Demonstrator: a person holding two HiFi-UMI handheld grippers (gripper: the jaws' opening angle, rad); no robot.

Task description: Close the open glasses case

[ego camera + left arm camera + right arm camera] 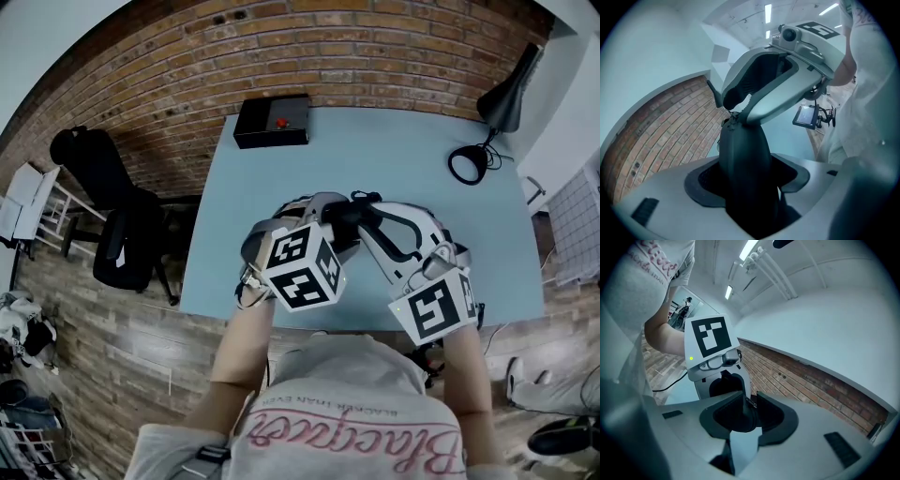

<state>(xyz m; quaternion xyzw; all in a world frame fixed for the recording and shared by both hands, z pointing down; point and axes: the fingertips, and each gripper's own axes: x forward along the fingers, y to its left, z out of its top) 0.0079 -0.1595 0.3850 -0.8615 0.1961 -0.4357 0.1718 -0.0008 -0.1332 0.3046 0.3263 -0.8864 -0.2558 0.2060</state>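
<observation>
Between both pairs of jaws, over bench [394, 150] near side: glasses case [743, 173]. Beyond jaws, on bench: box [272, 122] left, lamp [506, 98] right.

Plenty of bare table [394, 169] out front of left claw [335, 218] and right claw [373, 221]; black box [272, 123] far ahead-left, desk lamp [506, 101] far ahead-right; between claws no gap, glasses case [352, 223] filling it.
</observation>
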